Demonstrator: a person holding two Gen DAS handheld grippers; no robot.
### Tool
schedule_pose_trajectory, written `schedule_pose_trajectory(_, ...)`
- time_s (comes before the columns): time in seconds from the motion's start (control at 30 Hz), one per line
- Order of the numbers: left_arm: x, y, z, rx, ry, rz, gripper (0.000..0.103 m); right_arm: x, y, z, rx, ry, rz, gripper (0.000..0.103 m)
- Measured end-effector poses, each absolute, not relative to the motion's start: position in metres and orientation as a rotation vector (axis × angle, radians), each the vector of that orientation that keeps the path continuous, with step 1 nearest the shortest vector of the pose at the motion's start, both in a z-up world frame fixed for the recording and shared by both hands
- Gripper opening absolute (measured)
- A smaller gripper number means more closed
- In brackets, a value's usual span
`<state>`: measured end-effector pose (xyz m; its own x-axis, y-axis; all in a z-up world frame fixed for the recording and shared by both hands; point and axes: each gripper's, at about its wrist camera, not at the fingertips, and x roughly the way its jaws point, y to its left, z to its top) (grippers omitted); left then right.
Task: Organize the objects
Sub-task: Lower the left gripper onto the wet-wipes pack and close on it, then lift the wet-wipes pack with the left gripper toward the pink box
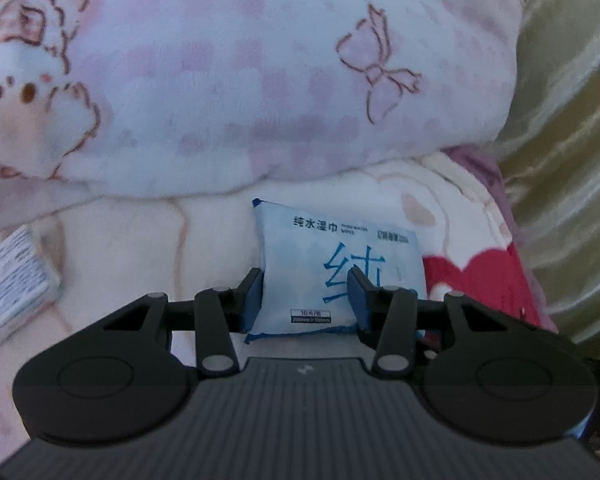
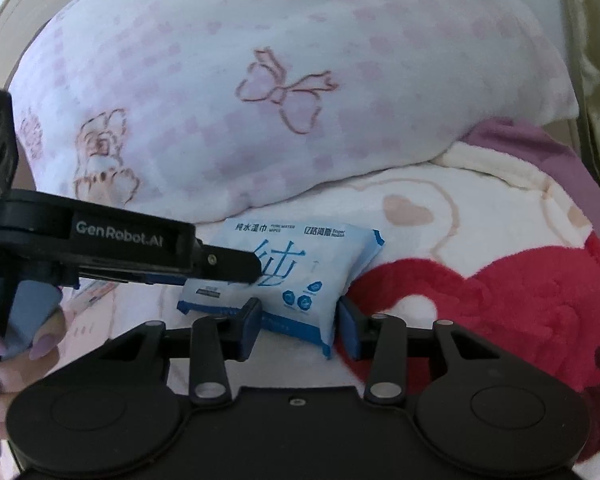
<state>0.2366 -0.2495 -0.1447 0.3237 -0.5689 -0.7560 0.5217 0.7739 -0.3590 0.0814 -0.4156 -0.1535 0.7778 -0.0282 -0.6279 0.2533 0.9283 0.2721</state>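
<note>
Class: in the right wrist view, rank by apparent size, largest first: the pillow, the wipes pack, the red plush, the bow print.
1. pillow
2. red plush, though nearness to the camera inflates it
3. wipes pack
4. bow print

A small, light-blue, soft plastic pack of wet wipes (image 1: 336, 272) (image 2: 296, 276), printed with blue Chinese characters and dark-blue sealed ends, is seen lying flat on the cream fleece blanket (image 1: 204, 248) (image 2: 480, 220), near the pink-checked pillow's (image 1: 240, 80) (image 2: 260, 80) lower edge.
</note>
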Motion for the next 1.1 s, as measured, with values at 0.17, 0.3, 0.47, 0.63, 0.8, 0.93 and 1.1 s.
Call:
schedule_pose_trajectory(0.17, 0.218, -0.224, -0.137, -0.081, 1.020, -0.650, 0.043, 0.076, -0.390, -0.143, 0.308, 0.685, -0.115, 0.051)
schedule_pose_trajectory(0.3, 0.212, -0.204, -0.142, -0.133, 1.107, -0.627, 0.041, 0.072, -0.382, -0.142, 0.330, 0.728, -0.069, 0.059)
schedule_pose_trajectory(0.47, 0.203, -0.199, -0.146, -0.103, 1.104, -0.604, 0.041, 0.067, -0.382, -0.144, 0.369, 0.753, -0.030, 0.064)
schedule_pose_trajectory(0.63, 0.208, -0.200, -0.151, -0.078, 1.074, -0.581, 0.045, 0.064, -0.403, -0.149, 0.520, 0.727, -0.028, 0.071)
schedule_pose_trajectory(0.8, 0.214, -0.201, -0.158, -0.127, 1.076, -0.605, 0.042, 0.068, -0.415, -0.160, 0.554, 0.712, -0.050, 0.050)
schedule_pose_trajectory(0.93, 0.216, -0.199, -0.163, -0.190, 1.121, -0.621, 0.041, 0.070, -0.409, -0.159, 0.509, 0.747, -0.056, 0.047)
schedule_pose_trajectory(1.1, 0.207, -0.202, -0.163, -0.200, 1.130, -0.619, 0.042, 0.065, -0.402, -0.158, 0.480, 0.775, -0.070, 0.047)
